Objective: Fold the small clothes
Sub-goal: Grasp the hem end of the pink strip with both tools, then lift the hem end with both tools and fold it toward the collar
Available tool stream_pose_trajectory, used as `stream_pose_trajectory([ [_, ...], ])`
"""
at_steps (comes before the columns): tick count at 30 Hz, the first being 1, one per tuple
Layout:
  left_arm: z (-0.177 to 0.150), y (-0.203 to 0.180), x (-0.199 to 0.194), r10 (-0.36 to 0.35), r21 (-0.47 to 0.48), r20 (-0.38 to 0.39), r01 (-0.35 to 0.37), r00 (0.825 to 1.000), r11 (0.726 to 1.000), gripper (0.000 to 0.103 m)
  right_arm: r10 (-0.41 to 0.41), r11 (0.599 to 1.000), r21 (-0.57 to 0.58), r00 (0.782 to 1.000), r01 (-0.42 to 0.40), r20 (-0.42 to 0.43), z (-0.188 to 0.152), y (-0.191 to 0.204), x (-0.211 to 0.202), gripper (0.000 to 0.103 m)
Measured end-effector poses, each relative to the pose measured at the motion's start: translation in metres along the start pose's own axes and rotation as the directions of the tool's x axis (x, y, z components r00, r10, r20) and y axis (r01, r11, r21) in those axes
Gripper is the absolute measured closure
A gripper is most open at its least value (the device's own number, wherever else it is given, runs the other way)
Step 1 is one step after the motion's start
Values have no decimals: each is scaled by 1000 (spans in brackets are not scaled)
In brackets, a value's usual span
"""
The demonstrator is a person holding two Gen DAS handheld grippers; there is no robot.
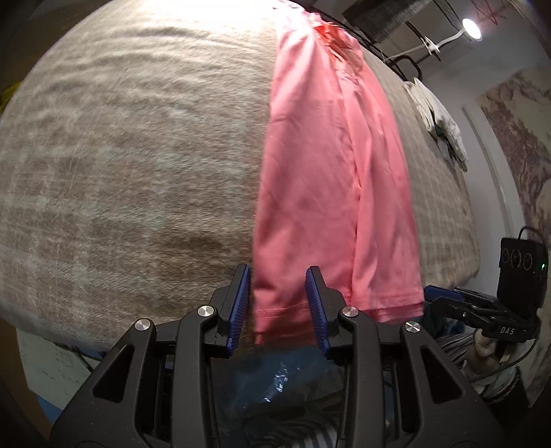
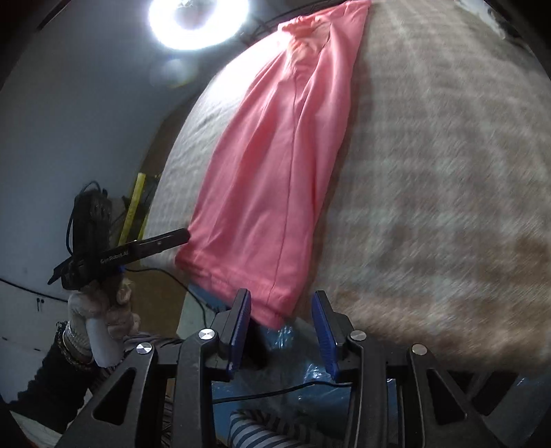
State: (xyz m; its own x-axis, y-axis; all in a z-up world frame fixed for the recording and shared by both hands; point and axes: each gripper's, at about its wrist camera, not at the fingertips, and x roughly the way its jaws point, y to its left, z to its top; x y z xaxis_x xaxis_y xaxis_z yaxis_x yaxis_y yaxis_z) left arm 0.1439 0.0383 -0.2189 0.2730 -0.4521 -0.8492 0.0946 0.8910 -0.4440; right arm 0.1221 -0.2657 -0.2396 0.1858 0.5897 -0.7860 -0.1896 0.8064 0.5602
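A pink garment (image 1: 330,179) lies folded into a long narrow strip on the beige blanket (image 1: 137,155), its hem hanging slightly over the near edge. My left gripper (image 1: 277,275) is open at the hem's left corner; the cloth lies between the blue pads but is not pinched. My right gripper (image 2: 280,299) is open at the hem's right corner (image 2: 275,303), with only the cloth's tip between its fingers. In the left wrist view the right gripper (image 1: 432,293) shows just off the hem's right end. In the right wrist view the left gripper (image 2: 184,236), held by a gloved hand (image 2: 103,310), touches the hem's left end.
A pile of white clothes (image 1: 437,117) lies at the blanket's far right edge. Blue plastic wrapping (image 2: 303,372) shows below the near edge. A bright ring light (image 2: 198,20) and a small lamp (image 1: 471,27) stand beyond the far side. A yellow bar (image 2: 132,206) leans at the left.
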Motion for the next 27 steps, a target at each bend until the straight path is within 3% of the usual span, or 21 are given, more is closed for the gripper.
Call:
stream_pose_trajectory([
  [1,-1,-4,1,6,16,4,-6,1000,1000,70,-3,1000,-5,1000,3,-6,-2,0,4,64],
  [3,-2,-7,3,0,22,2,0,1000,1000,82,-9,1000,-2,1000,9,-13,-3,0,11,66],
  [4,-2,-8,5,3,26,1,-3,1000,1000,98,-9,1000,0,1000,9,-10,-4,0,15,70],
  [6,-2,-11,7,5,41,10,-6,1000,999,101,-7,1000,-6,1000,7,5,-2,3,17,85],
  [7,-2,-12,6,1,44,17,-2,1000,999,102,8,1000,-12,1000,-8,-5,-2,4,19,100],
  [11,-6,-15,-31,-49,34,115,45,992,998,103,-11,999,-45,1000,10,-5,-10,18,20,103],
  [14,-17,-11,-50,-54,37,173,48,983,998,103,5,997,-83,996,2,84,-11,34,-17,103],
  [17,-24,-3,-27,-31,7,85,30,996,1000,103,-40,988,-144,989,61,141,-15,46,-43,103],
  [19,-26,-5,-14,-3,18,51,2,999,1000,103,-84,980,-173,991,101,103,-18,50,-29,103],
  [22,-28,-10,-15,18,42,58,-21,998,999,103,-132,974,-179,990,138,45,-20,44,-3,103],
  [24,-29,-12,-27,5,49,92,-10,996,999,103,-120,983,-135,992,122,25,-20,36,2,103],
  [27,-28,-11,-23,24,55,88,-29,996,998,103,-49,991,-120,996,58,73,-18,37,-15,103],
])
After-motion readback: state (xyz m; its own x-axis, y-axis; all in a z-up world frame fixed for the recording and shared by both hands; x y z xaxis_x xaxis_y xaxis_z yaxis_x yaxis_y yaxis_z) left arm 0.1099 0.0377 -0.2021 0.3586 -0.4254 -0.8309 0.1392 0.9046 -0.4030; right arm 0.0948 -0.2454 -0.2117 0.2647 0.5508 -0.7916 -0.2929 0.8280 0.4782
